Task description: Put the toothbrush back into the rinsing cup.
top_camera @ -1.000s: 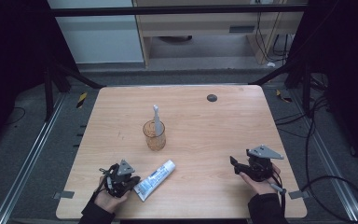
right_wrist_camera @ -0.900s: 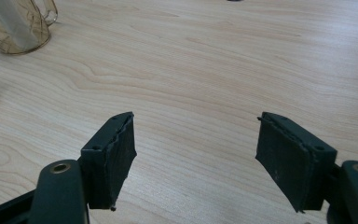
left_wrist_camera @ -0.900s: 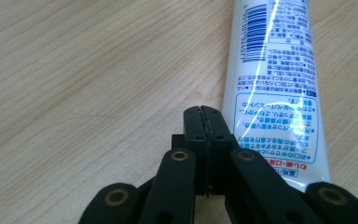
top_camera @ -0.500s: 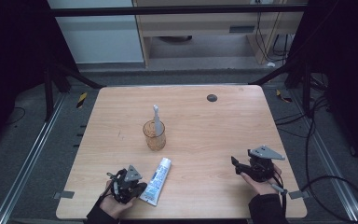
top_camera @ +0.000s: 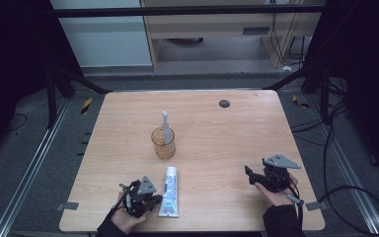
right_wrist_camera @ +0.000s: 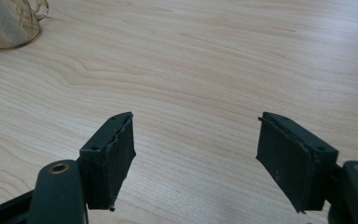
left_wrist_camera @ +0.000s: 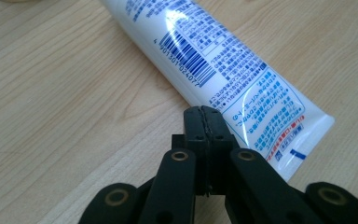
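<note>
a pale wooden table [top_camera: 217, 143] with a visible grain carries three loose items and one small dark round disc [top_camera: 224, 103] near its far edge. one white toothpaste tube [top_camera: 169, 191], flat at its crimped end and printed in blue with a barcode, lies near the front edge, its length running toward the far side. one clear amber-tinted glass cup [top_camera: 163, 143], round and ribbed with a fine pattern, stands just beyond the tube, and one pale toothbrush [top_camera: 166, 124] leans upright inside it.

two hand-held grippers sit low at the front edge, each with black jointed jaws and a grey three-cornered plate on top. the left gripper [top_camera: 153, 200] rests just beside the tube's crimped end, angled toward it; in the left gripper view its jaws are pressed together with nothing between them, their tips at the tube's edge [left_wrist_camera: 242, 84], contact unclear. the right gripper [top_camera: 249, 173] sits well apart on the other side of the table, pointing inward across the bare wood, its padded jaws spread wide and empty, the textured pads [right_wrist_camera: 121, 154] facing each other above the grain.
</note>
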A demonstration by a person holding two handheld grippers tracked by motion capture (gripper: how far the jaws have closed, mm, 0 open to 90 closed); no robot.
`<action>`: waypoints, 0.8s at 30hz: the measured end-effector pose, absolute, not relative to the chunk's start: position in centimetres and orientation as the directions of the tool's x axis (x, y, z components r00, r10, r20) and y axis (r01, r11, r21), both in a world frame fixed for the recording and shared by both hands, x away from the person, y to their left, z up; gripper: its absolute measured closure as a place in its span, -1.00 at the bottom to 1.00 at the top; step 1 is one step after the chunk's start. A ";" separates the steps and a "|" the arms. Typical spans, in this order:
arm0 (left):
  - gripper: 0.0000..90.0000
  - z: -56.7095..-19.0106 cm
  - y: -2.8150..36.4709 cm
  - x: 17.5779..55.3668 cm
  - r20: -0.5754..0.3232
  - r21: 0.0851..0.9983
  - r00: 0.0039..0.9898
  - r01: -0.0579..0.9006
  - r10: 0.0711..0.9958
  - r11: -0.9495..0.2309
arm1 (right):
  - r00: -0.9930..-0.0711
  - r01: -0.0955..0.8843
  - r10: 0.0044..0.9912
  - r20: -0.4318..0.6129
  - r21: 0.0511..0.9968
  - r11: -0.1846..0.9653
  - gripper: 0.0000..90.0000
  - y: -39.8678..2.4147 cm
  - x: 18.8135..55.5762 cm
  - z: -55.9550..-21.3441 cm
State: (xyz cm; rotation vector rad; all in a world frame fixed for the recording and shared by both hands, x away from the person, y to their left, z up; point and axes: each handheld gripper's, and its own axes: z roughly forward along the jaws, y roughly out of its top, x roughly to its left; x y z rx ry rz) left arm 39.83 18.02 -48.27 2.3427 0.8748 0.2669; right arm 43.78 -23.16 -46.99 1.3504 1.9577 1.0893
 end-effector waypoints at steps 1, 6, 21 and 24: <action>0.99 -48.3 17.9 39.8 -0.027 0.614 0.763 0.522 0.646 -0.592 | -0.368 0.512 0.929 0.026 0.840 0.179 -0.40 -23.2 43.8 -47.0; 0.99 -48.3 17.4 39.7 -0.027 0.616 0.771 0.514 0.636 -0.597 | -0.371 0.513 0.929 0.024 0.838 0.183 -0.40 -23.1 43.8 -47.1; 0.99 -48.5 14.8 39.9 -0.023 0.634 0.796 0.480 0.605 -0.607 | -0.366 0.521 0.930 0.029 0.834 0.179 -0.41 -23.0 44.0 -47.3; 0.99 -48.6 14.4 40.2 -0.020 0.639 0.797 0.474 0.604 -0.606 | -0.367 0.522 0.930 0.026 0.833 0.183 -0.41 -23.0 44.1 -47.4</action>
